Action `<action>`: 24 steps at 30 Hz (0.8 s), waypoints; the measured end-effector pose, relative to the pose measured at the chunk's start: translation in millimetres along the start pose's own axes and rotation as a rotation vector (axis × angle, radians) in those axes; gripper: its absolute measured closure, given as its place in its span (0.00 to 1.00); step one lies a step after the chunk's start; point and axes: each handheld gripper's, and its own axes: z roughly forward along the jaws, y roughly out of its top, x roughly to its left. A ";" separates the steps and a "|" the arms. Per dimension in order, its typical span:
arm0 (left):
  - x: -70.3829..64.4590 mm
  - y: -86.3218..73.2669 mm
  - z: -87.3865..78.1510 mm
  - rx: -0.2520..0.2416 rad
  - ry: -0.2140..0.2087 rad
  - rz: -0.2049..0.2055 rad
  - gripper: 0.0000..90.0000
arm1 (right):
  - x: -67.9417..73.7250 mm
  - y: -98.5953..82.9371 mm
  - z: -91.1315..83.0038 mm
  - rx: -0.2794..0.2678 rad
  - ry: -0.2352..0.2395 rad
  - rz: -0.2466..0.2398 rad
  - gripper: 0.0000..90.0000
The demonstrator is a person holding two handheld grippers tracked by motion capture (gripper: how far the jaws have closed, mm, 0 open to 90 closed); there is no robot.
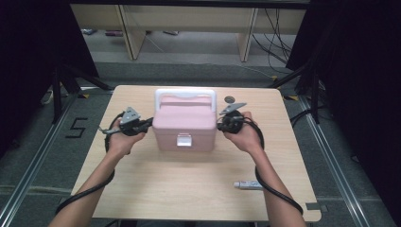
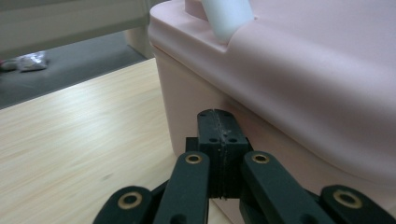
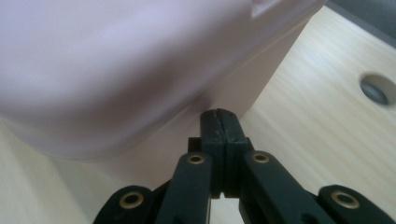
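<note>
1. Hidden parts: in the high view the pink box (image 1: pixel 185 124) covers the tips of both tools where they meet its end walls, so contact there cannot be seen. In the left gripper view the box runs off the top and right edges; in the right gripper view its lid is a blurred pink mass cut off at the top.
2. The left gripper (image 2: pixel 218 122) has its jaws pressed together with nothing between them, the tips set just under the lid's overhang against the box's left end wall.
3. The right gripper (image 3: pixel 219 121) is likewise clenched on nothing, its tips at the box's right end wall beneath the lid rim; whether they quite touch is hard to tell.
4. Materials: the box is smooth, matte pink plastic with rounded corners, a white handle (image 1: pixel 185 96) lying across the back of its lid and a pale latch (image 1: pixel 184 140) on its front face.
5. The box stands upright on the light wood-grain table (image 1: pixel 189 189), at mid-width and towards the far edge.
6. A small white tube (image 1: pixel 248 185) lies on the table well in front and right of the box; a round grey hole (image 1: pixel 230 99) sits just behind the box's right rear corner.
</note>
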 end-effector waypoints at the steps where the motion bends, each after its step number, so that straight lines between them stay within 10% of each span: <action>1: -11.1 2.1 6.1 -0.006 -0.024 0.008 1.00 | -4.2 -5.4 -6.2 0.004 0.000 -0.005 1.00; 10: -80.2 20.8 49.1 0.022 -0.137 0.061 1.00 | -43.1 -66.2 -65.0 0.028 -0.068 0.088 1.00; 24: -124.2 27.2 73.8 0.035 -0.218 0.102 1.00 | -55.7 -111.6 -110.8 0.055 -0.174 0.156 1.00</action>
